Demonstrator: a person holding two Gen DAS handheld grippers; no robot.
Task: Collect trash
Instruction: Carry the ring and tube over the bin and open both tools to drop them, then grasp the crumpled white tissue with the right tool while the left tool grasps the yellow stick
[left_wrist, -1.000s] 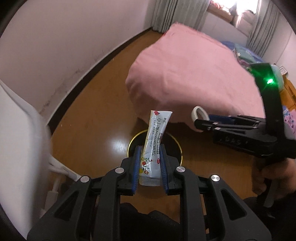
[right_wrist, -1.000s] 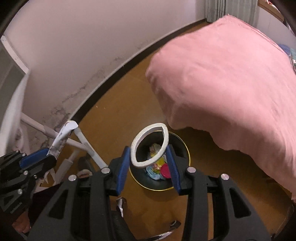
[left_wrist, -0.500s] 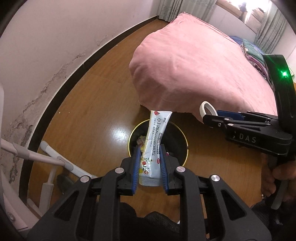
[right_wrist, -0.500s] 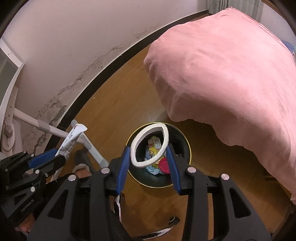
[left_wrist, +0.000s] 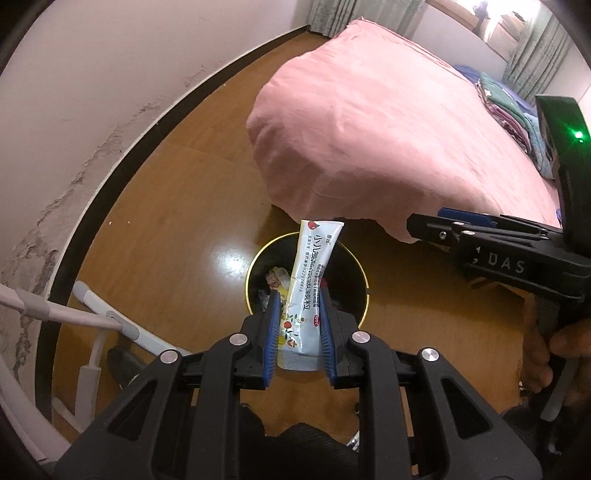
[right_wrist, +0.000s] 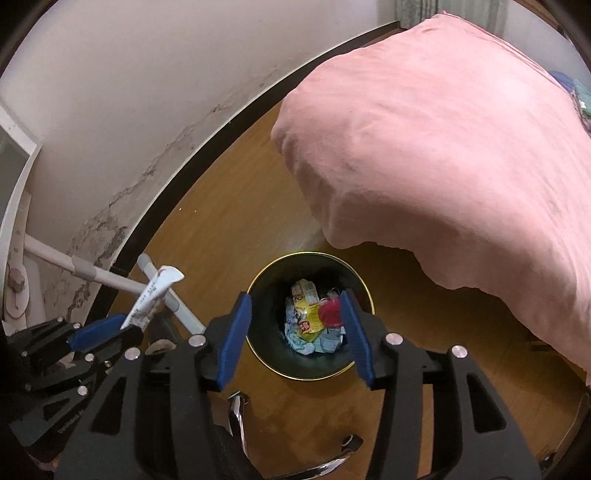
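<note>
**Ring gone from right jaws above the bin; sachet awaits its turn**

A white ring that was held between the right gripper's pads half a second earlier is no longer seen there; the jaws have just been opening and nothing is now between them. It is judged that the ring has been let go over the bin, though it cannot be picked out among the contents.

Left wrist view: the left gripper (left_wrist: 298, 306) is seen nearly closed, its blue pads pressed on a printed sachet (left_wrist: 308, 286) that stands upright between them, directly above the black bin (left_wrist: 360, 275) with its gold rim. The right gripper (left_wrist: 424, 225) is seen from the side, above the bin's far edge, held by a hand (left_wrist: 554, 345). A pink bedspread (left_wrist: 388, 129) hangs just behind the bin.

Right wrist view: the right gripper (right_wrist: 295, 317) is shown partly open and empty over the bin (right_wrist: 258, 354). Inside are seen crumpled pale blue paper (right_wrist: 299, 339), a yellow wrapper (right_wrist: 308, 304) and a red round piece (right_wrist: 330, 312). The left gripper (right_wrist: 122, 326) is shown to the left of the bin, the sachet (right_wrist: 153, 295) clamped in it. One piece is judged delivered; the sachet is judged next.
</note>
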